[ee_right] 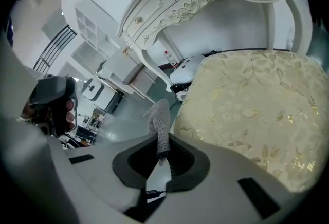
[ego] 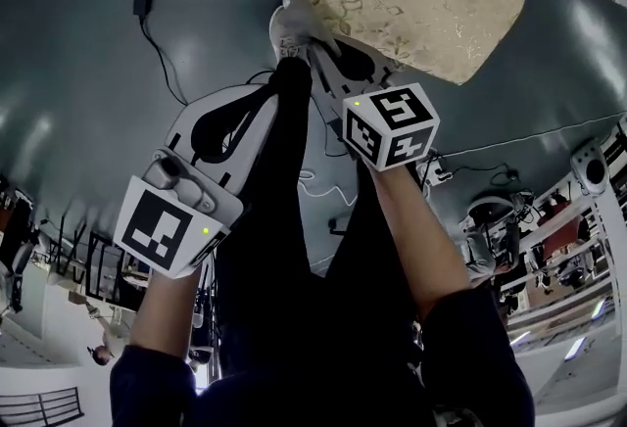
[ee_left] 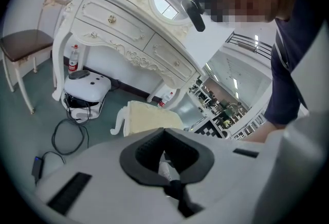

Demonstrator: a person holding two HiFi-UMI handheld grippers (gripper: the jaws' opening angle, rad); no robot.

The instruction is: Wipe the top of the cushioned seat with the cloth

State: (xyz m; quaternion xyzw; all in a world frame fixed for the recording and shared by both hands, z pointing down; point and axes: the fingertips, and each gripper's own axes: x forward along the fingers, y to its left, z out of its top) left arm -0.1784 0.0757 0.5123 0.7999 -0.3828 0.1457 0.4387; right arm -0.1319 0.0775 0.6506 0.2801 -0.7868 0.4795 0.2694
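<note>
Pinching the cloth (ee_right: 160, 120) just beside the cushioned seat (ee_right: 257, 110).
Our right claw (ee_right: 162, 153) is closed tight on the cloth; our left claw (ee_left: 164, 133) is closed on nothing.

The cushioned seat (ee_right: 257, 110) is cream with a pale gold leaf-and-flower pattern, the cloth (ee_right: 160, 121) is a mottled grey weave, the floor (ego: 78, 72) is dark grey-green, the dressing table (ee_left: 118, 28) is white with gold knobs, and the chair (ee_left: 23, 43) has a brown top on white legs.
</note>
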